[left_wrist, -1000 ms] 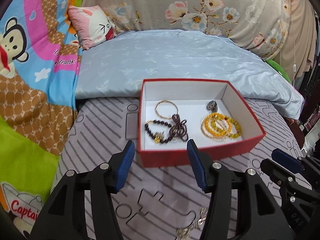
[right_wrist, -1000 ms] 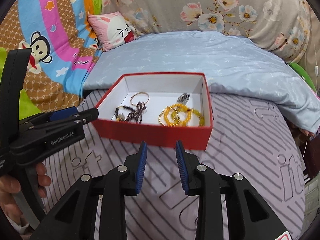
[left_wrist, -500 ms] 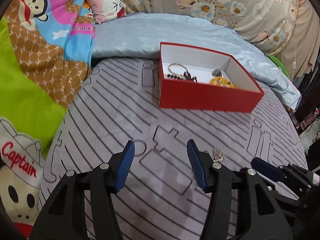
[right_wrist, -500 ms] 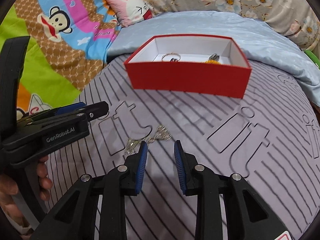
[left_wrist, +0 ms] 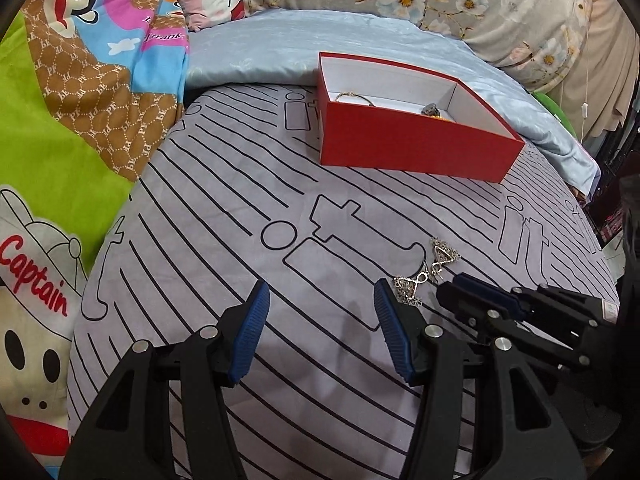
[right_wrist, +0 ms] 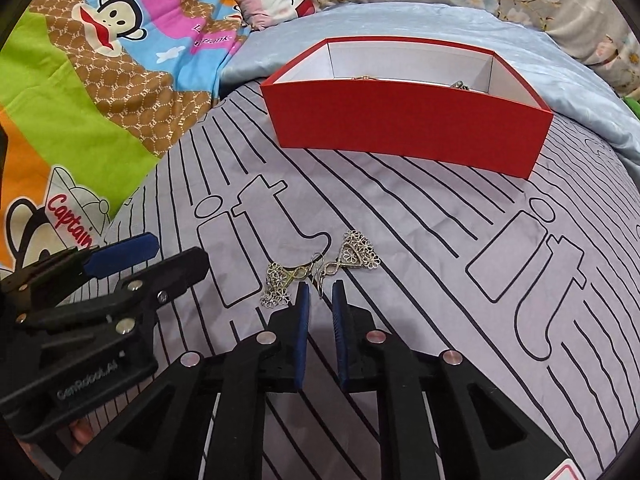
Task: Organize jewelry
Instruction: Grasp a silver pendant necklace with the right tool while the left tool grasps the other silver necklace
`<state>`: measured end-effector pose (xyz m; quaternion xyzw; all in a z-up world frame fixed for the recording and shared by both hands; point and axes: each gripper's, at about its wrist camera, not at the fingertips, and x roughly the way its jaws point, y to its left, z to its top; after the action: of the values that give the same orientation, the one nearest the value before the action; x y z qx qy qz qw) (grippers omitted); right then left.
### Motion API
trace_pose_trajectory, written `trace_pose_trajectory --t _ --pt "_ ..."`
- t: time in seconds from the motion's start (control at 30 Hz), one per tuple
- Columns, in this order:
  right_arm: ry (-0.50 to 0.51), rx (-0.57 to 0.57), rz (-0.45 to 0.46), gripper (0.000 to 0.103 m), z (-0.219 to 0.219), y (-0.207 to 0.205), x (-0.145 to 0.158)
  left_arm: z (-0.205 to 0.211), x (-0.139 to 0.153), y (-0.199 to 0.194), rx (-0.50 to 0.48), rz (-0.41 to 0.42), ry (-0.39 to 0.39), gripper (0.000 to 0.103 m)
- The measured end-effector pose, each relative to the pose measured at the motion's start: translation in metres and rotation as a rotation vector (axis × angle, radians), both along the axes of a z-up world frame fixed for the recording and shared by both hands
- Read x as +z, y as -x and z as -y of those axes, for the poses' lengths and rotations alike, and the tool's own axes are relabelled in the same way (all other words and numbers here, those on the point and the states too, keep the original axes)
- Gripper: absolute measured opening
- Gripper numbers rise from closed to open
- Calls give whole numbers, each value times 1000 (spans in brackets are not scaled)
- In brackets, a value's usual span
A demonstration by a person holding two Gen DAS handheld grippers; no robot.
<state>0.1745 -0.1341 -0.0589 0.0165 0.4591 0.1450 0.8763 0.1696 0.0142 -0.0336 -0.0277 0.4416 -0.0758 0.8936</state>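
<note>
Right tool (right_wrist: pixel 319 294) narrowly parted around silver earrings (right_wrist: pixel 320 268), left tool (left_wrist: pixel 320 300) released, gold bangle (left_wrist: pixel 352 97) visible only left view

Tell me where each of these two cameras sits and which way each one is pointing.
Left wrist: on the left tool, open, looking forward over the striped bedsheet to the red box; the right tool shows at right.
Right wrist: on the right tool, narrowly open, looking down at the silver earrings; the left tool and a bit of hand show at left.
Shared: box, earrings, sheet.
</note>
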Motion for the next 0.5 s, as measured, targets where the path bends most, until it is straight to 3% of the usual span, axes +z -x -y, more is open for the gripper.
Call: trace_pose_trajectory --t 0.17,0.5 --pt "-5 0 -7 0 0 -4 -3 2 -1 0 -6 -4 6 52" --pt "-25 -68 26 0 25 3 10 20 -8 -2 -56 -26 36 52"
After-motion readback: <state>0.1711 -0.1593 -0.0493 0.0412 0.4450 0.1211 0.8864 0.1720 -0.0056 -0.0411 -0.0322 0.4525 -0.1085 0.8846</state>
